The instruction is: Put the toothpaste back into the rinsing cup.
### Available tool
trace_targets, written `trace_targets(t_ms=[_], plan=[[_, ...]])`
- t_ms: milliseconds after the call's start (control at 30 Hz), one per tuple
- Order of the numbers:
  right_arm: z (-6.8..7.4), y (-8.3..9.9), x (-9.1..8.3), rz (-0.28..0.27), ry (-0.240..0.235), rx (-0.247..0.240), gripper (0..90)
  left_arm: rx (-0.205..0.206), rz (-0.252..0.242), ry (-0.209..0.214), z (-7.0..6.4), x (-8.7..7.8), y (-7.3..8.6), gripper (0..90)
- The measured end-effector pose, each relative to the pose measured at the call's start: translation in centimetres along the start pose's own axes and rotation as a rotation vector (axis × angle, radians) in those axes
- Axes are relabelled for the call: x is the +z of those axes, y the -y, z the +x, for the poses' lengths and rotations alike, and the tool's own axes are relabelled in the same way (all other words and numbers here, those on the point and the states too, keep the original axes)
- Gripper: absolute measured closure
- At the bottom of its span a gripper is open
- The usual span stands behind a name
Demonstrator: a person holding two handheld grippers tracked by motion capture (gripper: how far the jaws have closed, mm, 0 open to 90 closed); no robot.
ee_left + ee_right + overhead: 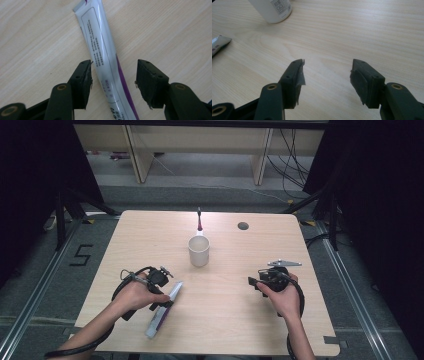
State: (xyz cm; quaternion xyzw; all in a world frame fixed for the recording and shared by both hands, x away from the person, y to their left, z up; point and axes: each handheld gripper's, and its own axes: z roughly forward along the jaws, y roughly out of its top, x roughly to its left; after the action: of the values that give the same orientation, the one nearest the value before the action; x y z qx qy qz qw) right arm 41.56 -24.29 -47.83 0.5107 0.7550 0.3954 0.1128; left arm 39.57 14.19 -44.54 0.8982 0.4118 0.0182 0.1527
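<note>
I hold my left tongs (113, 75) spread astride the toothpaste tube (105, 57), lying flat on the bench (240, 285) at 7 o'clock of the cup (198, 251), ready to pinch it, while my right tongs (327, 75) idle, spread over bare wood.

- tube (103, 52): white with a purple stripe and small printed text, flat crimped end
- lies flat on the tabletop (235, 285), slanted, near the front left
- sits between the spread jaws, touching neither
</note>
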Motion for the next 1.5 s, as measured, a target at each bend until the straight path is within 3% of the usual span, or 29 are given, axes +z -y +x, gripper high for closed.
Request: trace_targets(t_ms=[33, 67, 133, 167, 200, 233, 267, 333, 433, 467, 567, 733, 767, 900, 1000, 1033, 1200, 1300, 1333, 1433, 1500], plan=[[0.0, 0.0, 0.1, -0.002, 0.001, -0.004, 43.9, 0.021, 0.01, -0.01, 0.1, 0.0, -0.2, 47.0], [0.2, 0.1, 0.2, -0.002, -0.015, 0.025, 43.9, 0.016, 0.022, -0.018, 0.1, 0.1, -0.3, 47.4], [0.3, 0.0, 0.1, 0.011, -0.012, 0.028, 43.9, -0.01, 0.039, -0.017, 0.1, 0.3, -0.5, 48.2], [0.3, 0.0, 0.1, 0.011, -0.009, 0.03, 43.9, 0.009, 0.047, -0.022, 0.2, 0.5, -0.6, 48.3], [0.4, 0.0, 0.1, 0.01, -0.014, 0.032, 43.9, -0.013, 0.062, -0.029, 0.1, 0.7, -0.7, 48.4], [0.3, 0.0, 0.1, 0.003, -0.013, 0.022, 43.9, 0.006, 0.065, -0.046, 0.2, 0.8, -0.8, 48.4], [0.3, 0.0, 0.1, 0.004, -0.014, 0.022, 43.9, -0.018, 0.075, -0.052, 0.0, 1.1, -0.8, 48.5], [0.2, -0.1, 0.1, 0.0, -0.003, -0.007, 44.0, -0.018, 0.084, -0.045, 0.1, 1.4, -0.9, 48.5], [0.2, 0.0, 0.3, -0.001, -0.03, -0.003, 44.0, -0.028, 0.093, -0.044, 0.0, 2.0, -1.0, 48.7], [0.2, 0.0, 0.1, 0.003, 0.001, -0.012, 44.0, -0.029, 0.101, -0.046, 0.0, 2.3, -0.9, 48.8], [0.3, 0.0, 0.3, 0.003, -0.014, -0.004, 44.0, -0.028, 0.113, -0.038, 0.0, 2.7, -0.9, 48.6], [0.4, 0.0, 0.4, 0.015, -0.024, 0.008, 44.0, -0.019, 0.125, -0.04, -0.2, 3.2, -0.9, 50.3], [0.4, 0.0, 0.4, 0.011, -0.023, 0.0, 44.0, -0.034, 0.108, -0.044, -0.3, 3.4, -0.8, 50.8], [0.6, 0.0, 0.3, 0.017, -0.023, 0.014, 44.1, -0.048, 0.123, -0.048, -0.3, 3.5, -0.8, 52.0], [0.6, 0.0, 0.4, 0.012, -0.035, 0.007, 44.1, -0.035, 0.136, -0.05, -0.4, 3.6, -0.9, 52.2], [0.7, 0.0, 0.4, 0.015, -0.048, 0.024, 44.1, -0.036, 0.141, -0.051, -0.4, 3.6, -0.9, 52.2], [0.7, 0.0, 0.4, 0.024, -0.04, 0.021, 44.2, -0.033, 0.156, -0.049, -0.4, 3.7, -0.9, 53.2], [0.5, 0.1, 0.6, 0.004, -0.054, 0.004, 44.3, -0.041, 0.15, -0.049, -0.5, 4.0, -0.8, 53.7], [0.6, 0.1, 0.5, 0.017, -0.035, 0.006, 44.3, -0.064, 0.137, -0.049, -0.7, 4.1, -0.7, 53.8], [0.7, 0.1, 0.5, 0.024, -0.039, 0.009, 44.3, -0.018, 0.171, -0.056, -0.6, 3.9, -0.9, 55.2], [0.6, 0.1, 0.5, 0.023, -0.037, -0.003, 44.3, -0.012, 0.147, -0.061, -0.6, 4.0, -0.7, 57.5]])
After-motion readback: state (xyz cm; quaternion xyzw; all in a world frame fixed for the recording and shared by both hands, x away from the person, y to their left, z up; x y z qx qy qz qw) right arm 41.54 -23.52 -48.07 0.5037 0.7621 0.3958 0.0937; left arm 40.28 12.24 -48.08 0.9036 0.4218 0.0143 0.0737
